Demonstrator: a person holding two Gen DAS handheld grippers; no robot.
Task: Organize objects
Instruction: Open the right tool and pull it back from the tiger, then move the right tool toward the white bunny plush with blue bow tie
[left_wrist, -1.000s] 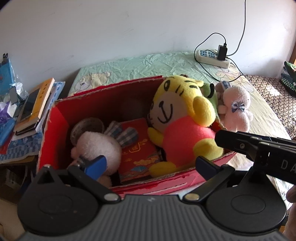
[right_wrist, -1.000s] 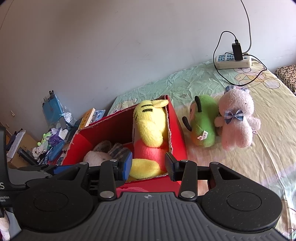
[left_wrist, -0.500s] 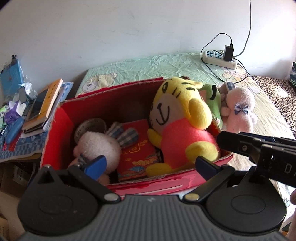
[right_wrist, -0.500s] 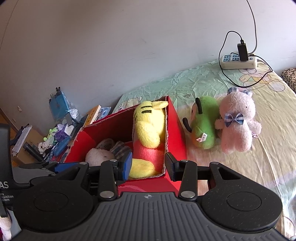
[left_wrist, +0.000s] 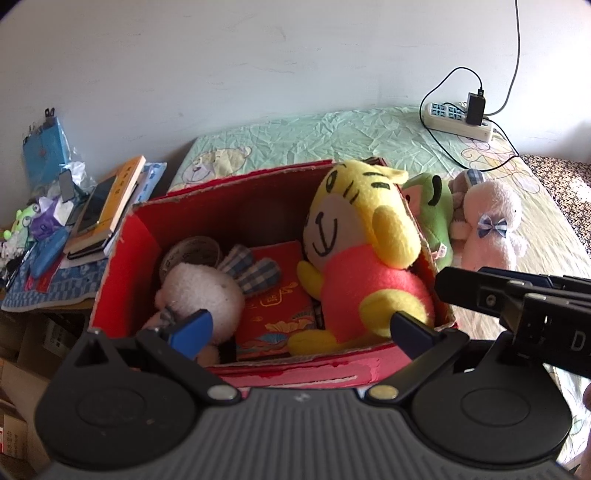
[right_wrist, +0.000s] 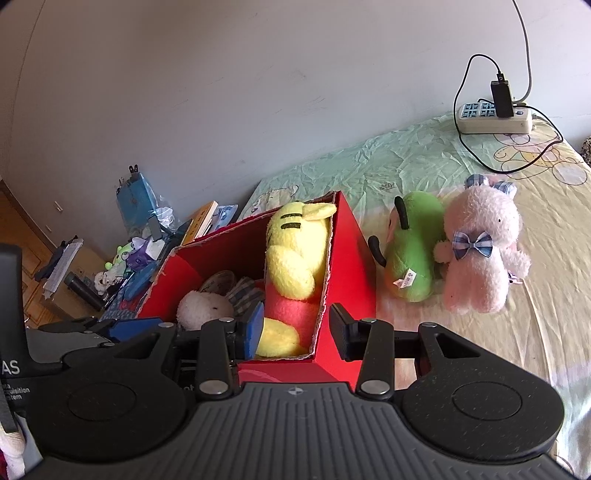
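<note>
Your left gripper (left_wrist: 301, 330) and right gripper (right_wrist: 295, 330) hover with jaws apart at the red box (right_wrist: 352, 266) holding the yellow tiger plush (left_wrist: 364, 236).

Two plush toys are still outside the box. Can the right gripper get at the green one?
Probably yes: the right gripper is open and empty, and the green plush sits exposed on the bed beside the red box.
</note>
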